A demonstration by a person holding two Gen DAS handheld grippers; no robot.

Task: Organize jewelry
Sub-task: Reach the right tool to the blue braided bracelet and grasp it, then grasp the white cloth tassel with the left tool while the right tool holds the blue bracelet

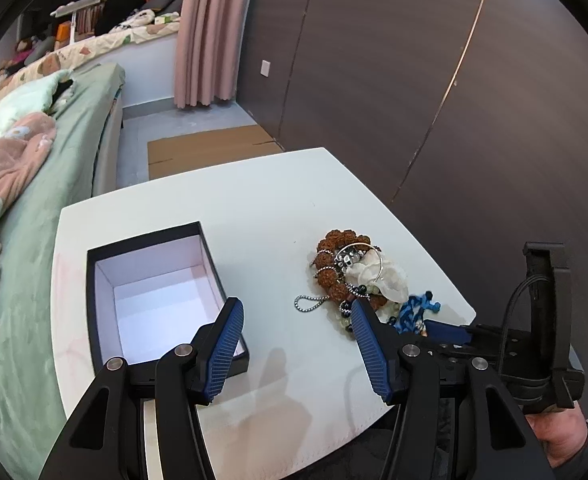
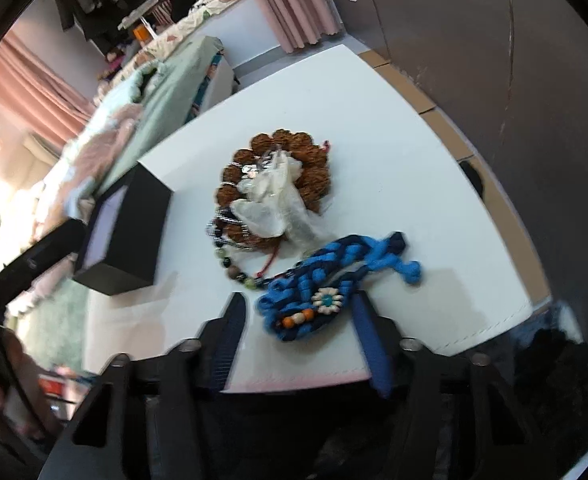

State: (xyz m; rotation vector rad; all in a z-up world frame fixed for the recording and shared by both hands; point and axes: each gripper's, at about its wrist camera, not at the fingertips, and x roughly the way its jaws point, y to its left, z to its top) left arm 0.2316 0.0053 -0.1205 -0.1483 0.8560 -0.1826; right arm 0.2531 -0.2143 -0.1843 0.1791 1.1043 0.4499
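A pile of jewelry lies on the white table: a brown bead bracelet, a white shell-like piece, a silver bangle, a small ball chain and a blue knitted bracelet. An open black box with a white inside stands left of the pile and holds nothing. My left gripper is open above the table between box and pile. My right gripper is open, its fingers on either side of the blue bracelet's near end. The right gripper's body shows in the left wrist view.
A bed with green and pink covers runs along the table's left side. Dark wardrobe doors stand behind and to the right. Flat cardboard lies on the floor beyond the table. Pink curtains hang at the back.
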